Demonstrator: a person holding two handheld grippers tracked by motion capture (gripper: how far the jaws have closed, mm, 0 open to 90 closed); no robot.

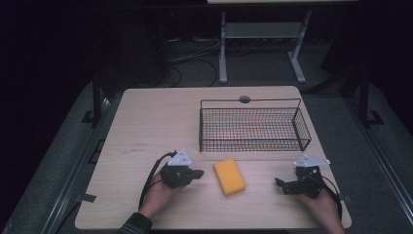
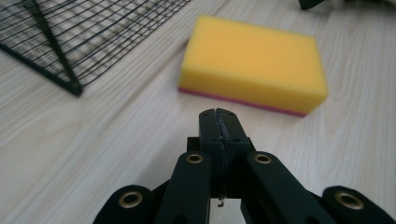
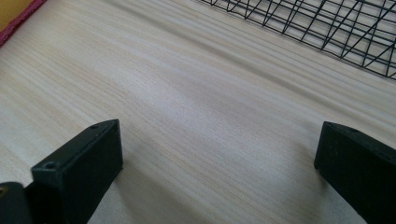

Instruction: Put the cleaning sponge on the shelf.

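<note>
A yellow sponge point(image 1: 229, 176) with a pink underside lies flat on the wooden table, in front of the wire basket point(image 1: 253, 127). My left gripper point(image 1: 198, 172) sits just left of the sponge, pointing at it, a short gap away. In the left gripper view its jaws are pressed together with nothing between them point(image 2: 219, 122), and the sponge point(image 2: 254, 63) lies a little ahead. My right gripper point(image 1: 278, 183) rests to the right of the sponge, pointing left. The right gripper view has its jaws wide apart point(image 3: 219, 154) over bare wood, with a sliver of the sponge point(image 3: 14, 14) at the top left corner.
The black wire basket stands empty at the back right of the table point(image 1: 160, 122). Its mesh edge appears in the left gripper view point(image 2: 70, 42) and in the right gripper view point(image 3: 336, 28). A round cable hole point(image 1: 244, 99) sits behind the basket.
</note>
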